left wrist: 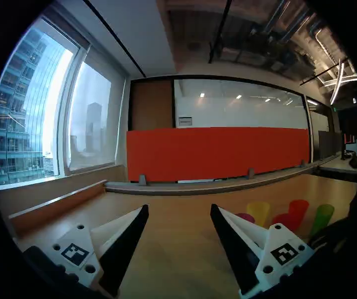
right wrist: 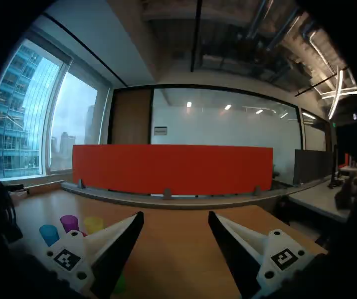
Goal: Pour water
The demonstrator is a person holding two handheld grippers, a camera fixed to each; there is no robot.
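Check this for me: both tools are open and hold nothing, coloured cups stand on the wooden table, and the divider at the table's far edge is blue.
One thing is wrong: the divider is orange-red, not blue, as the right gripper view shows. The rest stands: the left tool and the right tool are open and hold nothing, and coloured cups stand on the wooden table.

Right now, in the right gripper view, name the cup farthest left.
The blue cup, the only blue one; the purple cup and the yellow cup stand to its right.
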